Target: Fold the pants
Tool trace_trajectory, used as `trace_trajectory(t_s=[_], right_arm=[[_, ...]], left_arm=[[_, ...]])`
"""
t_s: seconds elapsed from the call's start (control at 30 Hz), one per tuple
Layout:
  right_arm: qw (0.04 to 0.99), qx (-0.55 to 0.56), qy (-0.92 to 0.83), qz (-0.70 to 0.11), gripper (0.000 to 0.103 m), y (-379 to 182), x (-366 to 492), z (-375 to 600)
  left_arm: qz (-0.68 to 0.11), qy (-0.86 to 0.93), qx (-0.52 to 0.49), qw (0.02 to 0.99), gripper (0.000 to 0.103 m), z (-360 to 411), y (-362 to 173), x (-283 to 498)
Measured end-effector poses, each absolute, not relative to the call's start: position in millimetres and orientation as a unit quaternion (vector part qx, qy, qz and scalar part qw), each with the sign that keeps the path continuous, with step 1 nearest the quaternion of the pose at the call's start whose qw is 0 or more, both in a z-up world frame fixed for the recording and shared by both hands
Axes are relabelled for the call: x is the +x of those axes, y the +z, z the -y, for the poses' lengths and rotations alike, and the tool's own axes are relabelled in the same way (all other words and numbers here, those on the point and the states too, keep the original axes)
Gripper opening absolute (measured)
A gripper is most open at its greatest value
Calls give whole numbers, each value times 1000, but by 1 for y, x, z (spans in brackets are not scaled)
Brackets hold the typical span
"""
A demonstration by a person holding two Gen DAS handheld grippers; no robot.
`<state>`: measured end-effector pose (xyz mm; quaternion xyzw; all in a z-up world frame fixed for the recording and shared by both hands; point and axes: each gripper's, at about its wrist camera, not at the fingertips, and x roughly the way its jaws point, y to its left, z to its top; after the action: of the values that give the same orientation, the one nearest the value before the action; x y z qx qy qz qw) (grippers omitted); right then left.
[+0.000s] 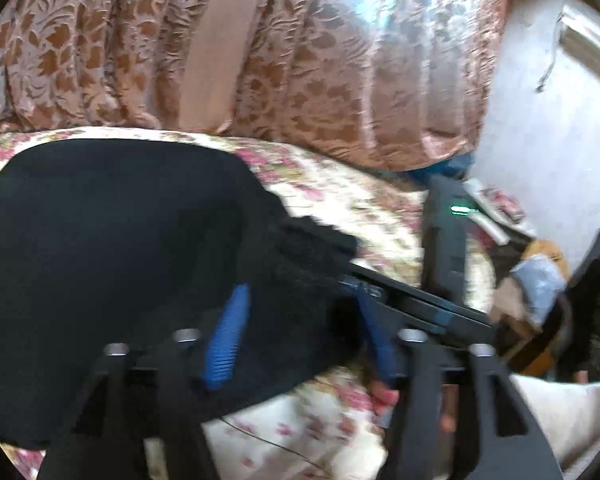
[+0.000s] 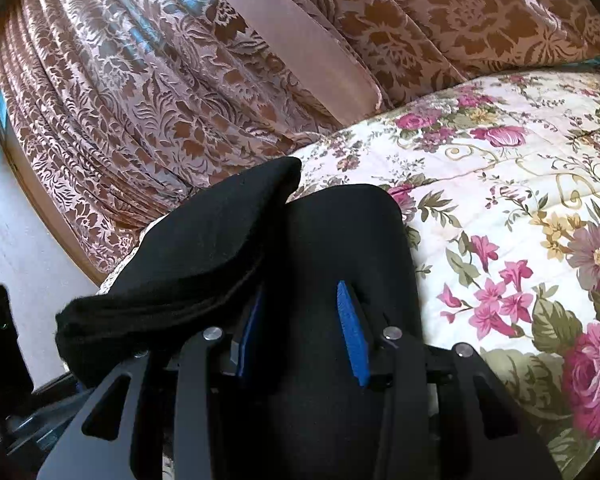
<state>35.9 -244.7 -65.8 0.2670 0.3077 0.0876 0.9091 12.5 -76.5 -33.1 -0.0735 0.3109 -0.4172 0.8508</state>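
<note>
Black pants (image 2: 204, 240) lie folded on a floral bedspread (image 2: 520, 184), a gripper at either side of them.

The bedspread, cream with pink roses, covers a bed that runs up to a brown-and-pink damask curtain (image 2: 140, 92); a pale wall (image 1: 540, 120) and some dim clutter show past the bed's corner. The left gripper (image 1: 300, 336) stands fairly wide, a thick fold of the black cloth lying between its blue pads (image 1: 228, 336), which do not press on it. The right gripper (image 2: 304, 332) is partly open over the pants, its blue pads apart with cloth beneath and between them; whether they pinch any cloth I cannot tell.
</note>
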Motion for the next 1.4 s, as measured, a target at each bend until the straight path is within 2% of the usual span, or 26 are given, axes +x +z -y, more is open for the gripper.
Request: trace_trajectory(t_s=[0.03, 0.17, 0.2, 0.4, 0.63, 0.7, 0.83, 0.97, 1.0, 1.07, 1.17, 1.3, 1.4], right_arm=[[908, 265, 86, -313, 37, -63, 34, 245], [907, 259, 71, -324, 38, -49, 22, 251], [906, 270, 54, -322, 42, -45, 17, 259], [865, 408, 96, -276, 53, -32, 5, 289], [829, 407, 133, -360, 53, -43, 46, 267], [819, 408, 125, -383, 53, -47, 53, 263], [820, 395, 124, -396, 53, -47, 59, 247], [826, 360, 139, -411, 40, -42, 64, 228], [831, 351, 131, -412, 24, -42, 65, 224], [828, 370, 137, -399, 16, -41, 61, 224], [827, 391, 152, -374, 14, -25, 53, 228], [848, 377, 163, -335, 13, 14, 36, 240], [860, 360, 139, -332, 13, 22, 32, 254]], left_arm=[[-306, -432, -79, 845, 75, 73, -29, 5], [-284, -436, -73, 851, 75, 51, -18, -13], [-281, -429, -75, 855, 75, 45, -17, -14], [-251, -317, -138, 904, 75, -25, -14, 1], [-288, -195, -229, 909, 75, -94, -31, 42], [-307, -184, -239, 903, 81, -102, -38, 50], [-347, -179, -251, 886, 82, -110, -59, 59], [-349, -192, -254, 881, 82, -107, -69, 59], [-347, -196, -254, 881, 82, -106, -69, 60], [-348, -197, -250, 882, 82, -104, -70, 60], [-340, -200, -240, 887, 82, -99, -63, 57], [-306, -232, -164, 909, 82, -66, -36, 42], [-290, -263, -108, 914, 82, -34, -22, 33]])
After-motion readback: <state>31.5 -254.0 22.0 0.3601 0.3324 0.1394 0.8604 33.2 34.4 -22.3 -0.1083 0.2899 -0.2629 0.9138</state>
